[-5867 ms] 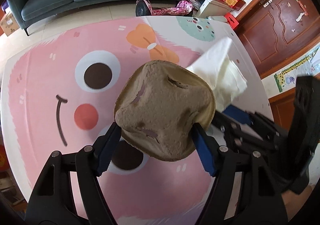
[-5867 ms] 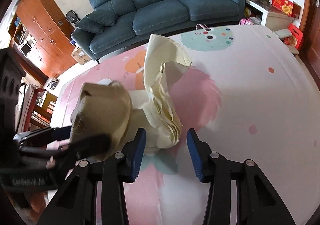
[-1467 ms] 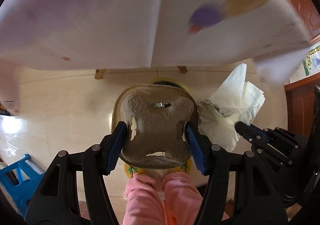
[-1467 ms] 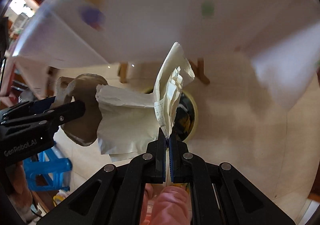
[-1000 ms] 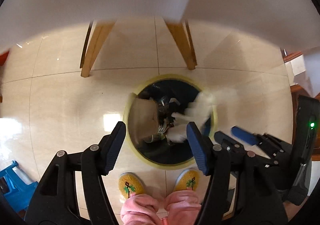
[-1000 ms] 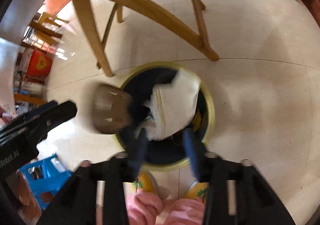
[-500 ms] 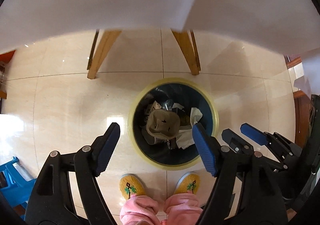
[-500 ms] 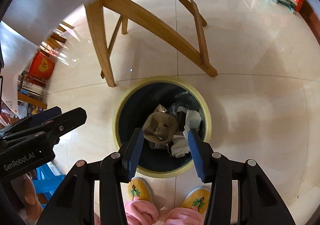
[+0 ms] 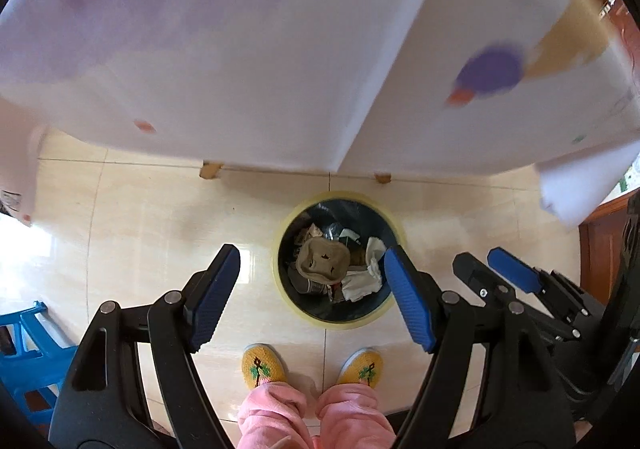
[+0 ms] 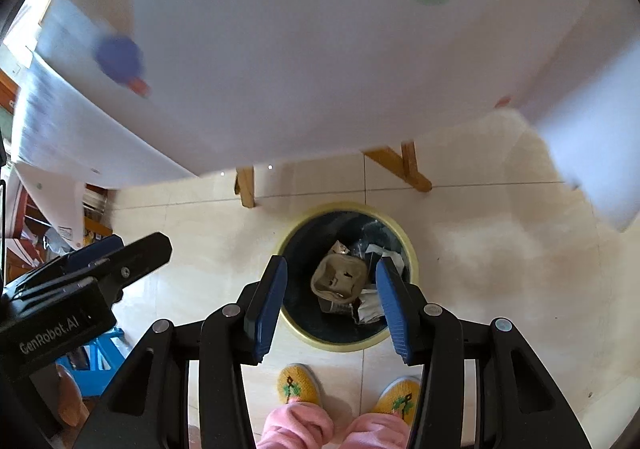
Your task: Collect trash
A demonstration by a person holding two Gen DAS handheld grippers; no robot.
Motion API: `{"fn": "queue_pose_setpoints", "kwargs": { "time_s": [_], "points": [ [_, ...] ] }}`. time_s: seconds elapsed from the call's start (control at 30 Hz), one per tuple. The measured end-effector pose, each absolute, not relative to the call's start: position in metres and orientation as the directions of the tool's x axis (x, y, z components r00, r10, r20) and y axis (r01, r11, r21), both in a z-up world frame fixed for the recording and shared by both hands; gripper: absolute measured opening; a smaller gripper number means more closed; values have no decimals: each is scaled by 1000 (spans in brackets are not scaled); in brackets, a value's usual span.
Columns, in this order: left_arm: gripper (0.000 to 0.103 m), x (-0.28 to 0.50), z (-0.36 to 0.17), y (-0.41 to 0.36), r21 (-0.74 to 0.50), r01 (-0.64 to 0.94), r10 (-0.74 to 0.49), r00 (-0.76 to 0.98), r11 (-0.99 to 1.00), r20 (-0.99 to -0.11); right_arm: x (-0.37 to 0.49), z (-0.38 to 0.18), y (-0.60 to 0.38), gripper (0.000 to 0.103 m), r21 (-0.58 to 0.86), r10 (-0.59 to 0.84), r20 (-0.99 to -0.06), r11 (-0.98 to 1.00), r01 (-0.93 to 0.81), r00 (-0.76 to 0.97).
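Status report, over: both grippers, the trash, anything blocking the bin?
Left gripper open, empty. Right gripper open, empty. Brown pulp tray and white paper lie in the bin. Nothing blocking.

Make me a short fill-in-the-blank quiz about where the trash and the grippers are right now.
1. The brown pulp tray lies inside the ____.
2. The left gripper is ____, holding nothing.
3. The crumpled white paper lies beside the tray, inside the bin with the ____ rim.
4. The person's slippers are ____.

Missing words: bin; open; yellow; yellow
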State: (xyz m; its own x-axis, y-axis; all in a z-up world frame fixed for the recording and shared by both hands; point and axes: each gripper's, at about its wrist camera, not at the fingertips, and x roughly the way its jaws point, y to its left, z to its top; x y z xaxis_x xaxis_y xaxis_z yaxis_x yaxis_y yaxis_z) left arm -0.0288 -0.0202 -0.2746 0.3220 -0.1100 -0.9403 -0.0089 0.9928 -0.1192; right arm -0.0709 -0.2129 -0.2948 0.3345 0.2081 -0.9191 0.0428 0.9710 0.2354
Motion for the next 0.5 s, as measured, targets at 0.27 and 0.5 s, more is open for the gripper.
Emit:
{"fn": "queue_pose_setpoints", "kwargs": {
  "time_s": [0.27, 0.5],
  "points": [
    [72, -29, -182, -17, -102, 9, -98, 386, 995, -917, -75, -196, -209, 47, 209, 180, -910, 977, 40, 372],
    [72, -32, -101, -15, -82, 33, -88, 435, 996, -896, -77, -97, -206, 52, 181, 151, -888, 983, 28, 434]
  ]
}}
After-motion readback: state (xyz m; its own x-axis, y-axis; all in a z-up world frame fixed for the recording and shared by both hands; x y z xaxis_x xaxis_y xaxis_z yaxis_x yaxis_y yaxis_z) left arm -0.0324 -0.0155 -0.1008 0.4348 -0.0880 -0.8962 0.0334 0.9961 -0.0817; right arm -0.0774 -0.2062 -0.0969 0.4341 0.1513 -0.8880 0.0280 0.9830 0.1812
